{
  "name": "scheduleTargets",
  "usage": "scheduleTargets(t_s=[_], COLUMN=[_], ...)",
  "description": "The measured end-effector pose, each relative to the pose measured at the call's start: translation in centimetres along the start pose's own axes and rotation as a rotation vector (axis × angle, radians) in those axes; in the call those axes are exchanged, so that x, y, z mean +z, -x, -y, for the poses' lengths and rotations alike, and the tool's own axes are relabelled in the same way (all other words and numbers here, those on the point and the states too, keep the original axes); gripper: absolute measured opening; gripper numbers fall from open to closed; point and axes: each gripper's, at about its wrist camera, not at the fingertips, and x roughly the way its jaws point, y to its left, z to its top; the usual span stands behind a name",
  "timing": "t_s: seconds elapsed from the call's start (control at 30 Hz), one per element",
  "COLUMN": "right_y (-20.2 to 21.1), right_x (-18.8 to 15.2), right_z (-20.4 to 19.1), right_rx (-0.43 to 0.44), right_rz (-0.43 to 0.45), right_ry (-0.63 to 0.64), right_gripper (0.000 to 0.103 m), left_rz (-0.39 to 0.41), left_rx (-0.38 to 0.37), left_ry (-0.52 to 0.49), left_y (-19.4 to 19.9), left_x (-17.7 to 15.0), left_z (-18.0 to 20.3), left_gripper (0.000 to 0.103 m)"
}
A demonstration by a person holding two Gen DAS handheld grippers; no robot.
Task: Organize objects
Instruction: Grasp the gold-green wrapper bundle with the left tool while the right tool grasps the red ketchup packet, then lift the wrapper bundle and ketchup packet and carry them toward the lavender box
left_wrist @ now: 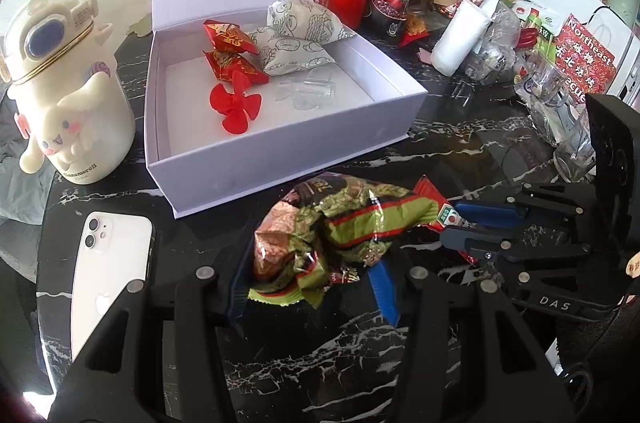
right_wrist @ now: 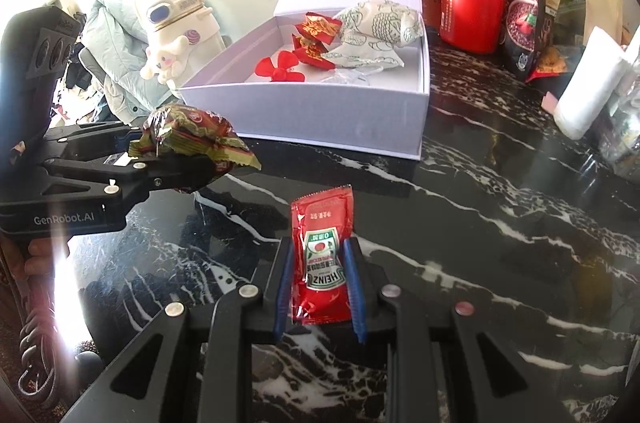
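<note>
Ketchup sachet (right_wrist: 322, 261) is pinched upright between the blue fingers (right_wrist: 283, 287) of the right gripper (right_wrist: 320, 283), which squeeze it at both side edges, and it hangs above the dark marble counter (right_wrist: 500, 243). The left gripper (left_wrist: 308, 283) holds a crumpled green and red snack packet (left_wrist: 340, 227); its fingers are closed on the wrinkled foil, though not pressed together, because the packet is bulky. Both things are just in front of the open white box (left_wrist: 280, 159), whose lid stands up at the back. Inside the box are already two red candy packs (left_wrist: 228, 51), two printed pouches (left_wrist: 296, 39), a red propeller toy (left_wrist: 236, 103) and some clear plastic pieces (left_wrist: 304, 91). I judge that the step in hand is to carry both packets over the front wall and put them down inside. To do it well, each hand should lift enough that the hanging packet passes the wall without catching. The free floor near the front left corner of the box looks the best place. The two grippers are close to each other, so they should go one after the other, or stay apart. A white phone (left_wrist: 108, 255) and a cream cartoon bottle (left_wrist: 68, 83) stand at the left, and it is better that the left arm does not swing wide.
</note>
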Motion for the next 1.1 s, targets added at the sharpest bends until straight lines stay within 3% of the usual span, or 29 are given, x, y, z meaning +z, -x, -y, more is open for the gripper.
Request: scheduleTargets(t_s=[0.7, 1.1], right_y=[5.6, 7.0], right_x=[-2.1, -1.8], right_z=[-2.9, -2.7], right_rx=[-0.017, -0.005], right_rz=[0.110, 0.149], right_ry=[0.048, 0.057], right_gripper=[0.025, 0.024], left_rz=[0.044, 0.046], left_rx=[0.032, 0.062], left_ry=[0.004, 0.010], left_y=[4.3, 5.1], left_x=[-2.4, -2.0], left_z=[1.9, 2.6], left_gripper=[0.049, 0.049])
